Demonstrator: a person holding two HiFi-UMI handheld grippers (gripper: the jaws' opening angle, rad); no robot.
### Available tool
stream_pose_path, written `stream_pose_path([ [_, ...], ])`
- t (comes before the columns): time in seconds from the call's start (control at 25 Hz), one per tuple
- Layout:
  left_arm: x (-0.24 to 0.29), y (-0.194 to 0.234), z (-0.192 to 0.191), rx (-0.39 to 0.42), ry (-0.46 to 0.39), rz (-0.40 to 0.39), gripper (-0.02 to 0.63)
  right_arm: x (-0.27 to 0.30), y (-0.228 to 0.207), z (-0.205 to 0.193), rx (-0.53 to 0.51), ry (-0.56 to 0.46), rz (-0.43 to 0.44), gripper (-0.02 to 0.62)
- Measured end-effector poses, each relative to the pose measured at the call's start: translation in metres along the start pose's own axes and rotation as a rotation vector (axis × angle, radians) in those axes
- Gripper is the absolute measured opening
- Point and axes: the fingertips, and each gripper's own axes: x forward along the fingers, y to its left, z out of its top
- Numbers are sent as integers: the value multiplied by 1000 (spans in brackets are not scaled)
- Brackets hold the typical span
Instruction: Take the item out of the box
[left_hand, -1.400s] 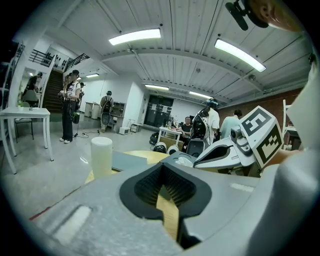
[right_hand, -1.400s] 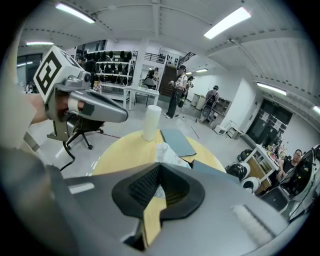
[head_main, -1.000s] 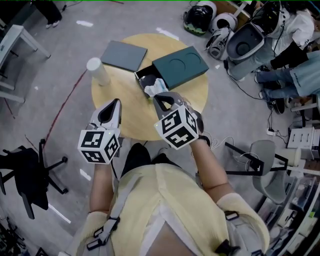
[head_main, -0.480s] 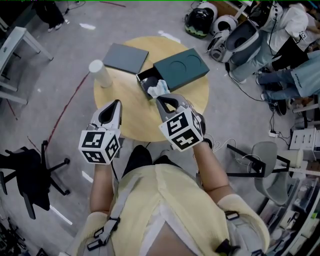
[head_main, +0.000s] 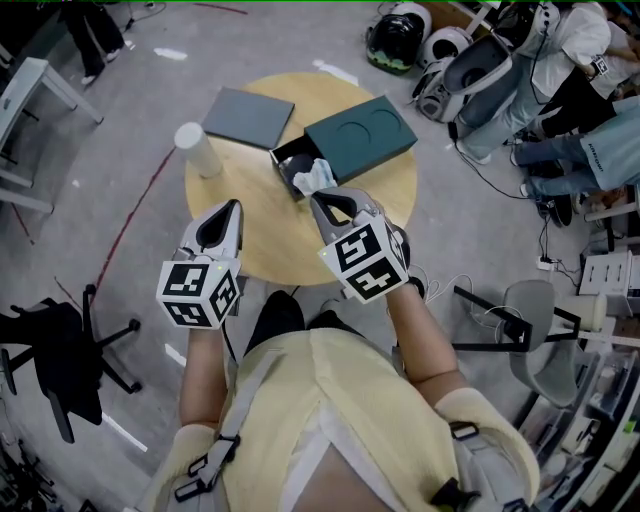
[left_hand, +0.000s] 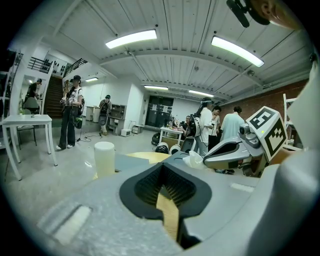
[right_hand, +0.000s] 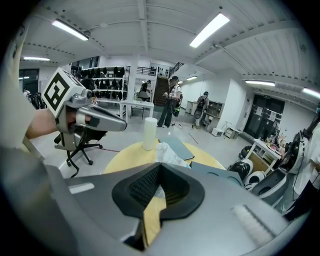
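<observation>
A dark green box (head_main: 292, 158) lies open on the round wooden table (head_main: 250, 240), its lid (head_main: 360, 130) resting askew over its far end. Crumpled white wrapping (head_main: 315, 177) sticks up out of the box, and the item under it is hidden. My right gripper (head_main: 319, 196) is shut and empty, its tips just short of the wrapping (right_hand: 170, 152) at the box's near end. My left gripper (head_main: 234, 204) is also shut and empty, hovering over the table's near left part, well clear of the box. In the left gripper view, that gripper (left_hand: 162, 166) points past a white cylinder (left_hand: 104, 158).
The white cylinder (head_main: 197, 148) stands at the table's left edge, and a flat grey-green panel (head_main: 248, 114) lies at the back. Helmets (head_main: 400, 35) and seated people are at the upper right. A black office chair (head_main: 50, 340) stands left, a grey chair (head_main: 540, 340) right.
Almost nothing. The right gripper has edged slightly to the right near the box; the left gripper has held still.
</observation>
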Motion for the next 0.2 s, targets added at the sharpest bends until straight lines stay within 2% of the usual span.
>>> stream_pose_path([
  [0.2,4,-1,0,6,3,-5,5,0,-3,0,4,-4,4,6],
])
